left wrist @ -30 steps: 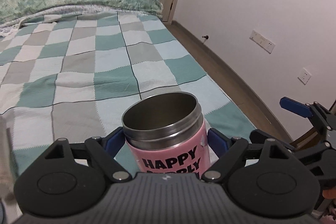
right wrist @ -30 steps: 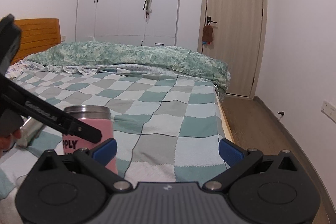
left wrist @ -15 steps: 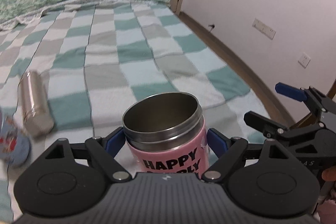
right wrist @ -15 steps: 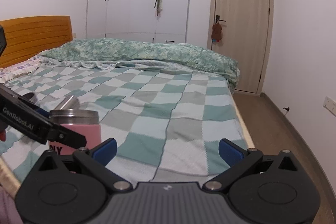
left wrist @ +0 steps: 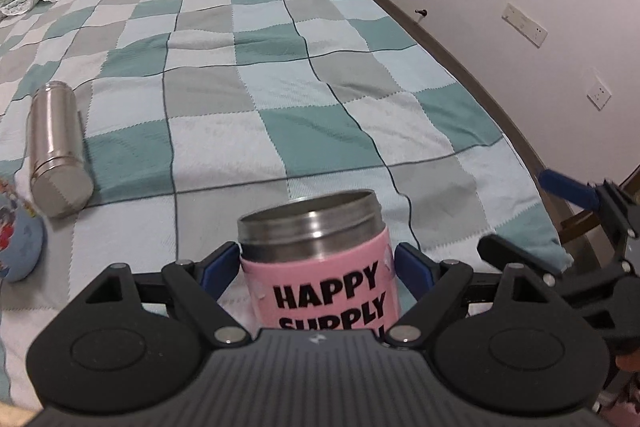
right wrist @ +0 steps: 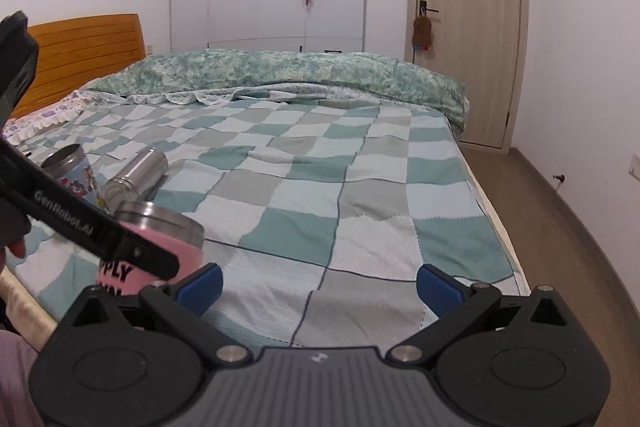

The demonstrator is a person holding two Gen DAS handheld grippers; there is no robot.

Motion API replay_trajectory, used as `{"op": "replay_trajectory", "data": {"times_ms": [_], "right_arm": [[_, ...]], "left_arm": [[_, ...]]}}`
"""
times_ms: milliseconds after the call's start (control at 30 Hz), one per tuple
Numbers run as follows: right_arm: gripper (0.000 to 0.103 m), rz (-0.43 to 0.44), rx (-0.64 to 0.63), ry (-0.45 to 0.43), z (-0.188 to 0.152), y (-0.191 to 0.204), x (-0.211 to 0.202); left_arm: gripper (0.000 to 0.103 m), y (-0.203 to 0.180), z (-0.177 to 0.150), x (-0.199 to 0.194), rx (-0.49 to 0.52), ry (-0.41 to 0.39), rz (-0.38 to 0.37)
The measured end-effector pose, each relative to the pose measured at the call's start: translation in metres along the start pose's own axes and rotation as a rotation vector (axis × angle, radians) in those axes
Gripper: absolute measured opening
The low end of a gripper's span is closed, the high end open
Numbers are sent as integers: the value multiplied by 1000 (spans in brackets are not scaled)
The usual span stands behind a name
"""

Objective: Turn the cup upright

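A pink steel cup (left wrist: pixel 320 267) lettered "HAPPY SUPPLY" stands upright, open end up, between the blue pads of my left gripper (left wrist: pixel 318 269), which is shut on it low over the near edge of the bed. The cup also shows at the lower left of the right wrist view (right wrist: pixel 160 243), partly behind the left gripper's arm. My right gripper (right wrist: pixel 318 287) is open and empty, to the right of the cup above the checked blanket (right wrist: pixel 360 187). It shows at the right edge of the left wrist view (left wrist: pixel 568 211).
A bare steel cup (left wrist: pixel 56 151) lies on its side on the blanket at the left; it also shows in the right wrist view (right wrist: pixel 136 177). A blue cartoon cup (right wrist: pixel 74 173) stands beside it. A green duvet (right wrist: pixel 280 75) is bunched at the bed's head. Floor and wall lie to the right.
My left gripper has tilted and drawn back with the pink cup, which now sits lower toward the bed's near edge. The lying steel cup has come into view. The right gripper stays open.
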State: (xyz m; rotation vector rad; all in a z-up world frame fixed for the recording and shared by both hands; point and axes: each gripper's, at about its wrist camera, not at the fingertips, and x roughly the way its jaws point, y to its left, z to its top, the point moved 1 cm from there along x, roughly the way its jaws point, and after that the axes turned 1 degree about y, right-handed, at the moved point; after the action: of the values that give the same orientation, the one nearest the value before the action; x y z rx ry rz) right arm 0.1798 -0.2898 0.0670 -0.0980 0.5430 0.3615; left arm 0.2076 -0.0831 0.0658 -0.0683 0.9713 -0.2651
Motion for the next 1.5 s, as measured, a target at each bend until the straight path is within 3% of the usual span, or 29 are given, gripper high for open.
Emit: {"op": "replay_trajectory", "data": {"times_ms": [167,300,633,800,1100,1500], "right_arm": [[103,-8,16,14,-4,-8,11],[103,-10,14,11,-2,-10,12],[103,9,-9,-28,18,25,-10],[103,13,-25,-21,27,59,-13],[103,-4,-17,58,28,110,12],[103,-78,-19,167,31,132,56]], "left_arm": [[87,-4,7,16,19,-5,-1],[103,-5,8,5,47,-50,-8],[103,22,-21,-68,106,-260,78],[103,52,-43,-89,117,-317,121],[103,99,-73,-89,127,-341,136],[103,135,-83,-61,126,-362,85]]}}
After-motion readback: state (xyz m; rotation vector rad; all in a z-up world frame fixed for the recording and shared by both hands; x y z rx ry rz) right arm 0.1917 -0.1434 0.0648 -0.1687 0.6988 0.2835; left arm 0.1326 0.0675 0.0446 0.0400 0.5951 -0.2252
